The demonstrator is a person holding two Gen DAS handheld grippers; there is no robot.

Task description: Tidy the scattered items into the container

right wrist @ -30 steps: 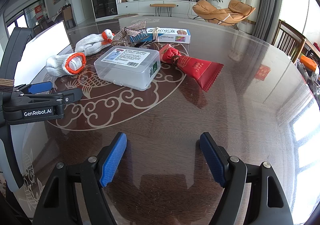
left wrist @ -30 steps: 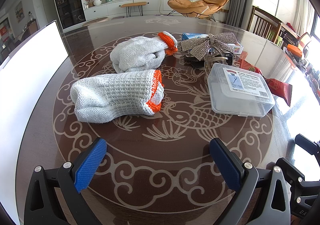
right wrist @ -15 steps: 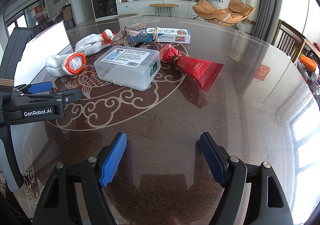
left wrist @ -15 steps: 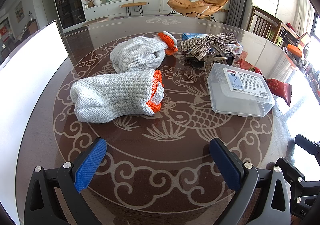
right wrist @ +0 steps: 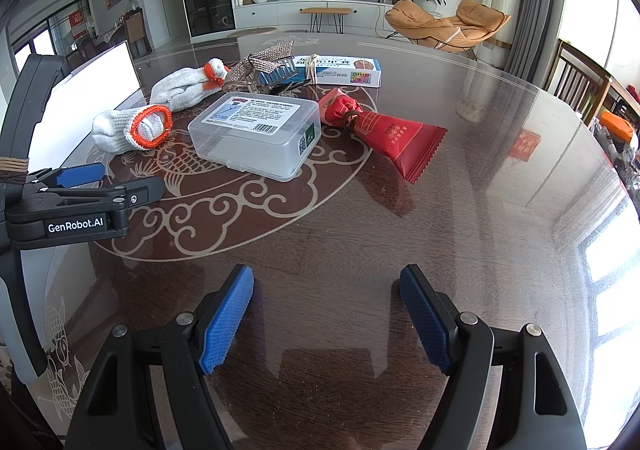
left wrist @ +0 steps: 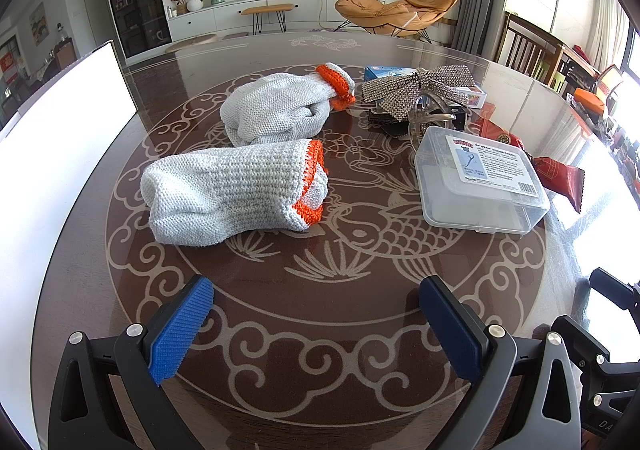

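My left gripper (left wrist: pixel 316 324) hangs low over the desk (left wrist: pixel 320 330) with its blue-padded fingers (left wrist: pixel 180 330) spread wide and nothing between them; my right gripper (right wrist: pixel 326 320) is likewise parted and empty at the bottom of its view. Just beyond the left fingers, centre-left of the frame, lies a rolled white work glove with an orange cuff (left wrist: pixel 236 192), and a second rolled glove (left wrist: pixel 280 106) sits behind it. To the centre right rests the closed clear plastic box (left wrist: pixel 480 178). A red snack packet (right wrist: pixel 384 134) lies beside it, with a rhinestone bow hair clip (left wrist: pixel 420 90) and a blue-and-white carton (right wrist: pixel 340 70) further back.
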